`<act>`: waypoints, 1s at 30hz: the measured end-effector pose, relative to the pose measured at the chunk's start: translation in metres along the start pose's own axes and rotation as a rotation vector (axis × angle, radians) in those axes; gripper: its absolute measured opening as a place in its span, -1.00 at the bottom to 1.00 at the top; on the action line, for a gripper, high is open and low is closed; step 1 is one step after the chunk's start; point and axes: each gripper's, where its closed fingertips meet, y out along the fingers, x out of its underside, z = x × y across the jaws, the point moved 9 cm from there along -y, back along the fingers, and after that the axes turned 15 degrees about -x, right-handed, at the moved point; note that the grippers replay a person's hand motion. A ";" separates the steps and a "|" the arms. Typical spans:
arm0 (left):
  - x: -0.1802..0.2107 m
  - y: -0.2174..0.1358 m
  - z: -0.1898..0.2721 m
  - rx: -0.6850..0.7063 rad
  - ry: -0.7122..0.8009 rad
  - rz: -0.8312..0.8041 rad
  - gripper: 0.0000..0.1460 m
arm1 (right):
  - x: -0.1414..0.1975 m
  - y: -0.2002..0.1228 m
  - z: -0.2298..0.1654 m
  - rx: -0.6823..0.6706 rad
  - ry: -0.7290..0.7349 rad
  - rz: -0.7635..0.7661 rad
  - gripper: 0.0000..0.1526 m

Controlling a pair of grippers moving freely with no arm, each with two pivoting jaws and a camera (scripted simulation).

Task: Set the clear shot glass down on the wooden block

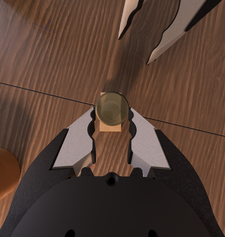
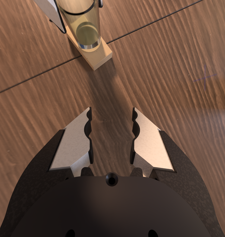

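The clear, yellow-tinted shot glass [image 1: 111, 115] stands upright on the pale wooden block [image 1: 110, 128], seen from above in the left wrist view. My left gripper [image 1: 111, 109] is shut on the glass, one fingertip touching each side of its rim. In the right wrist view the glass [image 2: 83, 25] has its base on the block [image 2: 96, 57], with a left finger [image 2: 54, 16] beside it. My right gripper [image 2: 111, 109] is open and empty over the table, short of the block. It also shows at the top right of the left wrist view [image 1: 133, 51].
The dark wooden table [image 1: 45, 64] has a thin seam [image 1: 45, 92] running under the block. An orange rounded object [image 1: 4, 173] sits at the left edge. A faint cross mark [image 2: 205, 77] lies on the table to the right.
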 end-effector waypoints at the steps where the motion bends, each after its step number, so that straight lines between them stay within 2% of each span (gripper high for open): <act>1: 0.000 0.000 0.000 0.002 0.000 0.003 -0.30 | 0.000 0.005 0.001 0.014 -0.030 -0.015 -0.20; 5: 0.001 0.000 -0.001 0.003 0.004 0.017 -0.30 | -0.008 0.008 -0.003 0.040 -0.071 -0.121 -0.29; 8: 0.000 0.000 0.000 -0.004 0.011 0.007 -0.30 | -0.025 -0.011 -0.009 0.031 -0.133 -0.027 -0.26; 10: 0.000 0.000 0.000 -0.006 0.014 0.003 -0.30 | -0.035 -0.016 -0.004 0.039 -0.162 -0.050 -0.26; 13: -0.001 0.000 0.001 0.001 0.016 -0.005 -0.30 | -0.052 -0.015 0.005 0.021 -0.206 -0.080 -0.32; 15: 0.002 -0.005 0.000 -0.009 -0.023 -0.022 -0.19 | -0.063 -0.007 0.013 -0.041 -0.184 -0.066 -0.35; 17: 0.009 -0.018 0.002 -0.032 -0.107 -0.022 -0.02 | -0.071 0.003 0.018 -0.074 -0.175 -0.076 -0.49; 19: 0.018 -0.037 0.012 -0.091 -0.216 0.007 0.05 | -0.077 0.009 0.019 -0.138 -0.160 -0.094 -0.75; 21: 0.030 -0.052 0.032 -0.174 -0.338 0.028 0.09 | -0.079 0.012 0.016 -0.115 -0.158 -0.107 -0.98; 23: 0.043 -0.056 0.061 -0.207 -0.427 -0.010 0.13 | -0.078 0.013 0.011 -0.072 -0.148 -0.108 -1.00; 26: 0.056 -0.045 0.107 -0.259 -0.561 -0.050 0.21 | -0.076 0.014 0.007 -0.045 -0.054 -0.084 -1.00; 30: 0.059 -0.022 0.135 -0.284 -0.702 -0.022 0.21 | -0.072 0.014 -0.009 0.002 0.025 -0.070 -1.00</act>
